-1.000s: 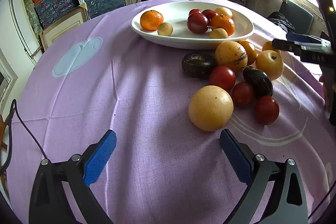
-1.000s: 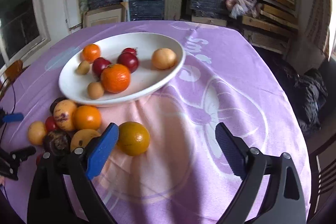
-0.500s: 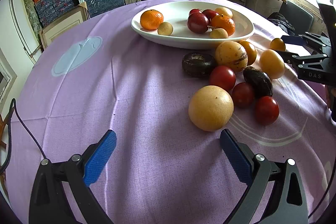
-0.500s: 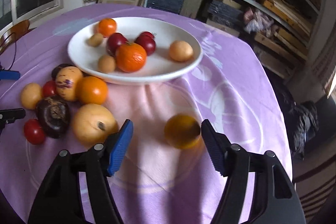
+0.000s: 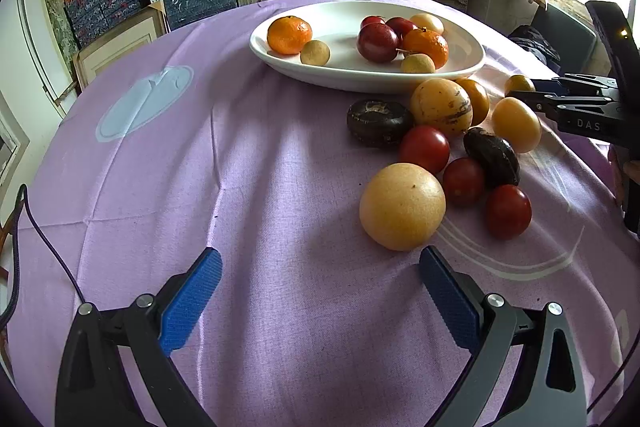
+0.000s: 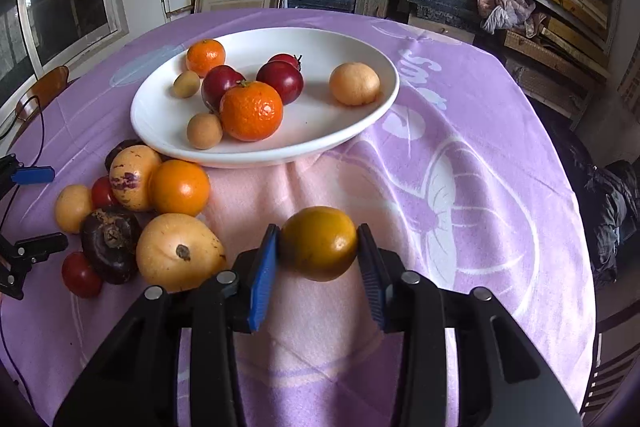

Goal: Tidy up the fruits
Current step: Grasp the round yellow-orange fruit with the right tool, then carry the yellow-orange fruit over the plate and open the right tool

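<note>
The right gripper (image 6: 318,259), its jaws just closing, now clamps the round yellow-orange fruit (image 6: 319,243) above the lilac tablecloth (image 6: 460,187), apparently mid-pickup, so next comes a lift toward the white oval dish (image 6: 360,125), while the left gripper (image 5: 316,297) hangs apart, empty.

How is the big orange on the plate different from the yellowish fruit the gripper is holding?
The orange is bright orange with a bumpy peel; the yellowish fruit is duller, greenish-yellow and smoother. The orange lies on the white plate among other fruit; the yellowish fruit is alone, pinched between the blue pads of the right hand-held gripper, whose jaws have just closed. Both are round.
</note>
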